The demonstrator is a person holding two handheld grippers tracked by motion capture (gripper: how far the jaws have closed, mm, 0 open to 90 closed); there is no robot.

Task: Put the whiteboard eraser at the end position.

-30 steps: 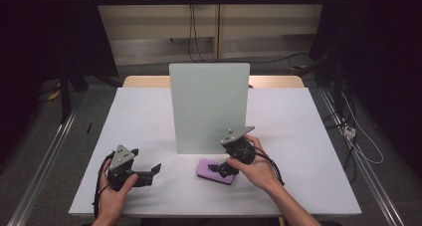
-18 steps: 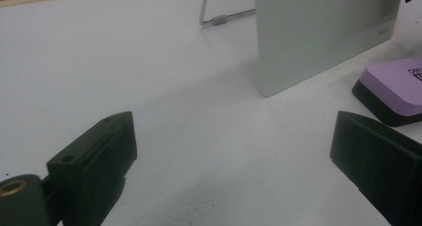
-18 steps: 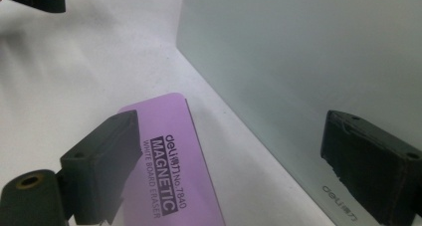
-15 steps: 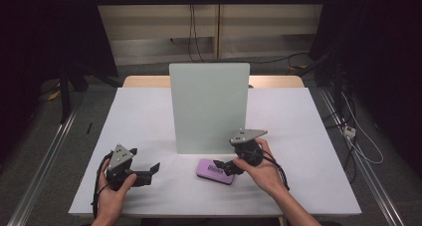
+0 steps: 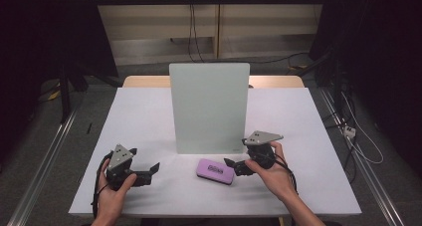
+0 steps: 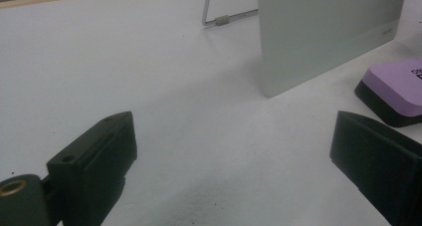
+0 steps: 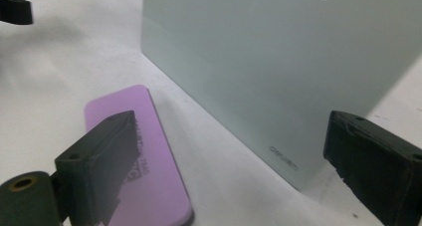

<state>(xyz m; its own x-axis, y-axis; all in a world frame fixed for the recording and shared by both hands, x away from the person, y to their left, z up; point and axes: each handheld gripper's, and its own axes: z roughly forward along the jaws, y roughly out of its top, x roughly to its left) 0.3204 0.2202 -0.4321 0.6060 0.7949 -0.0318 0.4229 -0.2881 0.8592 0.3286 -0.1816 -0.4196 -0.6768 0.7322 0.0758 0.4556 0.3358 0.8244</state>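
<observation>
Right hand [image 5: 271, 173] sits low on the white table [image 5: 144, 116], wrist coming in from the near edge, right gripper [image 5: 232, 167] lying roughly level and pointing toward the table's left. Its jaws stand spread wide and have just been opening further; nothing is between them. The purple eraser [image 5: 215, 170] lies flat on the table just off the jaw tips, close but with no visible pinch. Whether a tip touches its end can't be told from the high view.

Left hand [image 5: 115, 183] also rests low near the front edge, left gripper [image 5: 155, 169] level, pointing across toward the eraser and the other gripper. Jaws spread, empty, eraser well ahead of them.

Upright pale board [image 5: 209, 106] stands just beyond both tools, closer to the right gripper.

View differences:
- Right gripper view: eraser [image 7: 142, 161] passes partly behind the left-hand jaw, offset to that side rather than centred; the board's [image 7: 278, 71] lower corner with a small logo sits ahead, between the jaws.
- Left gripper view: shows the eraser's [image 6: 395, 86] black base under the purple top, ahead of the right-hand jaw, plus the wire stand [image 6: 219, 18] propping the board [image 6: 328, 32] from behind.
- High view: gives both forearms, the trailing cables and the grey plates on the grippers.
</observation>
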